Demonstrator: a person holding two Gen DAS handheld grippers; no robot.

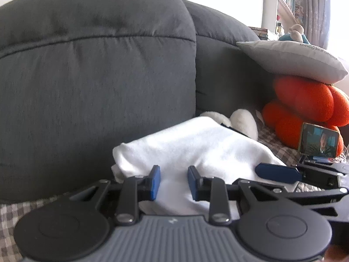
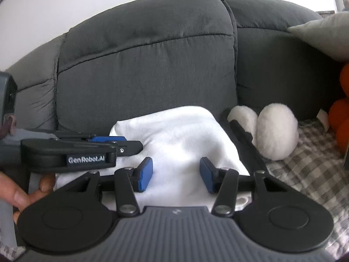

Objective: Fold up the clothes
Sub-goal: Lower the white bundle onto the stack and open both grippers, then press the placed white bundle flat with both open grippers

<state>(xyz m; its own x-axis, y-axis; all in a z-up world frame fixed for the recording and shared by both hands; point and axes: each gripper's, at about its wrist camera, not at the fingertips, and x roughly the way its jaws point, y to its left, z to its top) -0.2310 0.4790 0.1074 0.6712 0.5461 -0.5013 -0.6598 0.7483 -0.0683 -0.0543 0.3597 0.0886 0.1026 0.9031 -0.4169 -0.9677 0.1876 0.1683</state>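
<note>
Grey sofa cushions (image 2: 148, 69) back the checked seat cover (image 2: 305, 166) where your white garment (image 2: 174, 139) lies as a compact folded bundle, both your left hand-held gripper (image 1: 173, 182) and right hand-held gripper (image 2: 176, 174) hovering wide and empty, so judge it folded.

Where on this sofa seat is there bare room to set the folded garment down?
Bare checkered cover lies right of the white plush, before the orange cushions; another strip shows at the seat's left front. The middle is crowded: white garment and both grippers.
</note>
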